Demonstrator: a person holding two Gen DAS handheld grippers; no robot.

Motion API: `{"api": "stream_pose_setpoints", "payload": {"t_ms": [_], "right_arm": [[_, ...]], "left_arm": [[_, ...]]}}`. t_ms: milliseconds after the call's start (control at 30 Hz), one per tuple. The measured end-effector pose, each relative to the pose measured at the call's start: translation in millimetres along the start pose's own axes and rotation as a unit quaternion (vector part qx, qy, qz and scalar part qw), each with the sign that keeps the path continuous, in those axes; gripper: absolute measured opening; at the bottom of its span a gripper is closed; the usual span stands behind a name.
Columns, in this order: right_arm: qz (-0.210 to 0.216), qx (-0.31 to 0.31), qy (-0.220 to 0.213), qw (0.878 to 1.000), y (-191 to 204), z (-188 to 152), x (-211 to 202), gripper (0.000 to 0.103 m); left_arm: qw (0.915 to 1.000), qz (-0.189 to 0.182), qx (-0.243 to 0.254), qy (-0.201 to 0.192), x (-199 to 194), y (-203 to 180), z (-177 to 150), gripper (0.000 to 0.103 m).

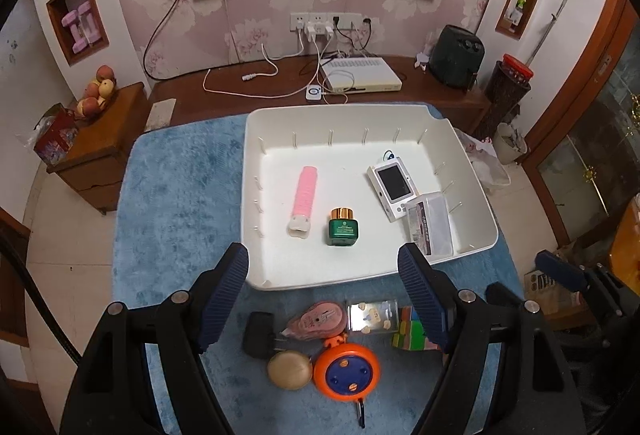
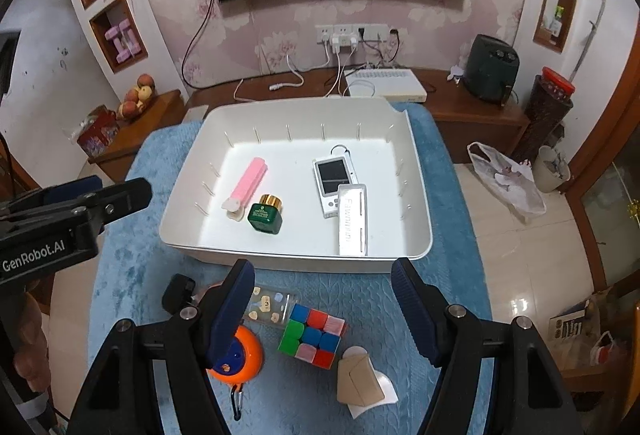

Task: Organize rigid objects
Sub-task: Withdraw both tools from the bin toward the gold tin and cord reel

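A white tray (image 1: 256, 139) on the blue cloth holds a pink tube (image 1: 305, 195), a green jar (image 1: 341, 227), a white handheld device (image 1: 394, 187) and a clear box (image 1: 430, 227). In front of it lie a black object (image 1: 258, 333), a pink tape dispenser (image 1: 320, 323), a clear case (image 1: 372, 317), a beige round piece (image 1: 289, 370), an orange round toy (image 1: 346, 371), a colour cube (image 2: 314, 335) and a beige wooden shape (image 2: 356, 381). My left gripper (image 1: 323, 295) hangs open and empty above the loose items. My right gripper (image 2: 322, 309) is open and empty over the cube.
Behind the cloth (image 2: 132, 275) runs a dark wooden TV bench (image 1: 224, 91) with cables and a white set-top box (image 1: 360, 73). A side cabinet with fruit (image 1: 98, 91) stands left; tiled floor with bags (image 2: 508, 179) lies right.
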State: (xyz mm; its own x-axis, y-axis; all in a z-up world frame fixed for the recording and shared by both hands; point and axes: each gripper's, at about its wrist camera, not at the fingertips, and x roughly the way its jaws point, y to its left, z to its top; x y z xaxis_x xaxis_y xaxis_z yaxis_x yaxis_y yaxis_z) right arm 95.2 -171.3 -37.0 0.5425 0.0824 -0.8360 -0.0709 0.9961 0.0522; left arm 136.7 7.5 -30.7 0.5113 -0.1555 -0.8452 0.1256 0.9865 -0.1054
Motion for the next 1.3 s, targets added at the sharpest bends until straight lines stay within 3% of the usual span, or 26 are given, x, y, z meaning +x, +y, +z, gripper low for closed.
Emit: {"api": "stream_pose_setpoints", "payload": {"t_ms": [300, 600, 833, 1300], "right_arm": [[0.013, 0.016, -0.023, 1.000, -3.6, -20.6, -36.1, 0.072], [0.014, 0.036, -0.009, 0.999, -6.1, -50.5, -41.7, 0.072], [0.016, 0.017, 0.019, 1.000, 13.6, -80.2, -28.4, 0.072], [0.070, -0.093, 0.054, 0.992, 79.7, -149.1, 43.7, 0.072]], "left_arm": [[0.9997, -0.008, -0.015, -0.017, -28.2, 24.8, -21.6, 0.080], [0.9998, -0.002, -0.018, 0.003, -24.9, 41.9, -66.2, 0.080], [0.9989, -0.001, -0.024, 0.040, -0.6, 52.1, -106.6, 0.080], [0.9938, -0.027, -0.035, 0.102, 52.4, 66.8, -163.0, 0.080]]}}
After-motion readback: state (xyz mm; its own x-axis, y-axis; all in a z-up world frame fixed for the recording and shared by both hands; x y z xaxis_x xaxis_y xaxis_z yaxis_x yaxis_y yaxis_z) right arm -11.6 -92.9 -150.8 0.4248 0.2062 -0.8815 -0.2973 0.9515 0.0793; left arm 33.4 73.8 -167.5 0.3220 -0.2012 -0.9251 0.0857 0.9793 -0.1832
